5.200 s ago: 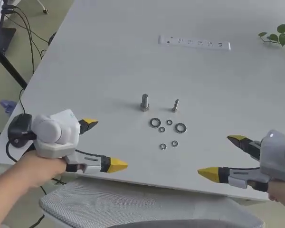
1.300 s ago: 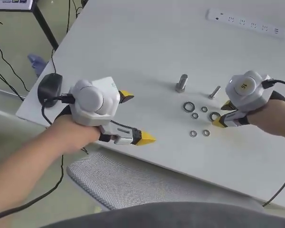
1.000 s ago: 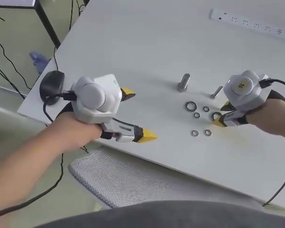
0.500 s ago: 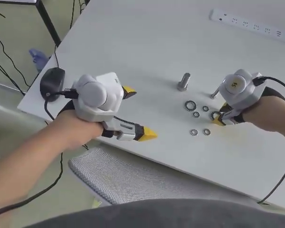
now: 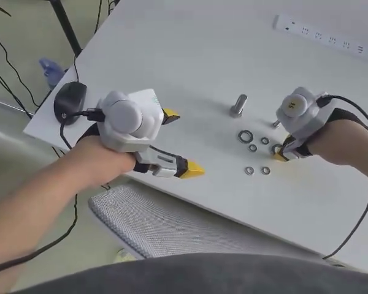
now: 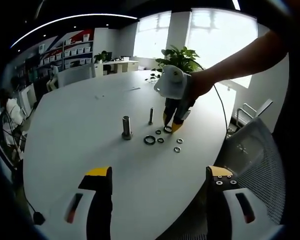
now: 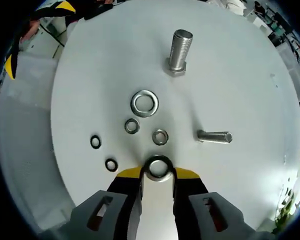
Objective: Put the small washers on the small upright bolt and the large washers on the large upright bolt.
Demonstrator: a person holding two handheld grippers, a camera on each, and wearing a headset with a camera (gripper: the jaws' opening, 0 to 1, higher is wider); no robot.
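Between R gripper [image 7: 158,173] jaws, 1 lg silver washer [image 7: 158,159] is pinched; L gripper [image 6: 159,171] is held open, empty. Both steel bolts [image 7: 179,50] are bare.

Large bolt [image 7: 180,50] and small bolt [image 7: 213,136] — bright bare metal, threaded shanks; the washers [image 7: 144,103] are glossy metal. The table [image 5: 190,55] is smooth, matt white. The left gripper [image 5: 183,142] has a shell of glossy white plastic, with yellow tips. Chair seat [image 5: 172,220] — grey mesh cloth.
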